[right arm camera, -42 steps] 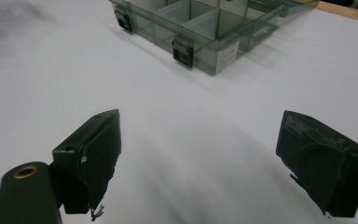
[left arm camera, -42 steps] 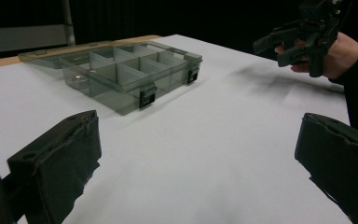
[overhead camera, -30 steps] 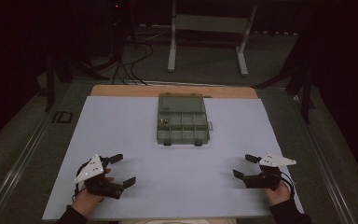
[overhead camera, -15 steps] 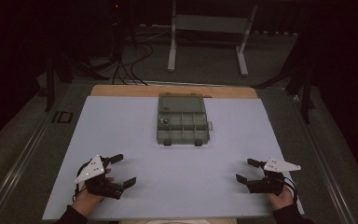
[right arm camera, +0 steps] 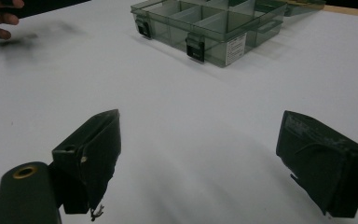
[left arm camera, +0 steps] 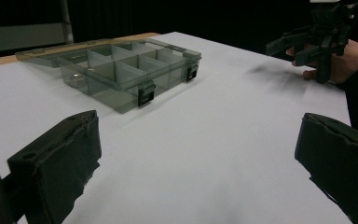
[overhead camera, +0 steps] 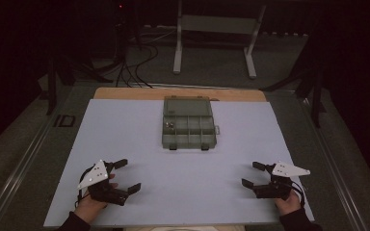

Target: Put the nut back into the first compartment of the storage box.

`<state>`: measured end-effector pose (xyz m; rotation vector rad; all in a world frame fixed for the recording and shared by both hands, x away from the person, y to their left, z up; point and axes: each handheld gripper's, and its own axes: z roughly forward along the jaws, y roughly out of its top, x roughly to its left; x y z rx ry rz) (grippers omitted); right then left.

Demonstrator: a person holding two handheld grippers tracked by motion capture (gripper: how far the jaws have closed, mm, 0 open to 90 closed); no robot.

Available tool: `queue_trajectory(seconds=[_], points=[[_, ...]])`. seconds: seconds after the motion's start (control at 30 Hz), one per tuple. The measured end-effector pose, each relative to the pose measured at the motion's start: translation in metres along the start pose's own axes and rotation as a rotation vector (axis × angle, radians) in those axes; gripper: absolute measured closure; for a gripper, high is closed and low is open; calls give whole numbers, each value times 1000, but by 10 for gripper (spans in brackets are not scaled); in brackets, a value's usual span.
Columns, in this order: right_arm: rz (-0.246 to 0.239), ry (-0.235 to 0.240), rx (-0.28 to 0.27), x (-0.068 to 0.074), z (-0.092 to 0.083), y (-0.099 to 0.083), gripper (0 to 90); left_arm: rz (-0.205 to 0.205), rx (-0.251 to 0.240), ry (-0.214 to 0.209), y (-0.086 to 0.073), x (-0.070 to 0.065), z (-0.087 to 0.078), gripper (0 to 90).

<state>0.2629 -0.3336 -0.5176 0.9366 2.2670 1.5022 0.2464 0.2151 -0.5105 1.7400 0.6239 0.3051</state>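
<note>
The compartment box (overhead camera: 188,122), a translucent grey organiser with its lid laid open behind it, sits at the far middle of the white table (overhead camera: 125,130), with a small metallic item visible in one left-hand compartment. The left gripper (overhead camera: 125,175) rests near the table's near-left corner with its jaws spread wide and holding nothing. The right gripper (overhead camera: 254,174) rests near the near-right corner, jaws likewise spread and empty, and both stand well apart from the box.

Something small is sitting in one compartment of the organizer box (overhead camera: 188,126), too tiny to identify, while the frame's bottom edge is cutting off both forearms.
</note>
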Motion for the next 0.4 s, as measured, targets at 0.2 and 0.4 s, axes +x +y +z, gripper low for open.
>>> queue_trajectory(seconds=[0.2,0.4], points=[[-3,22,-19,3,-1,3,139,-3,2,1,0,0,0,10],[-7,28,-13,4,-1,3,139,-4,4,0,0,0,0,10]])
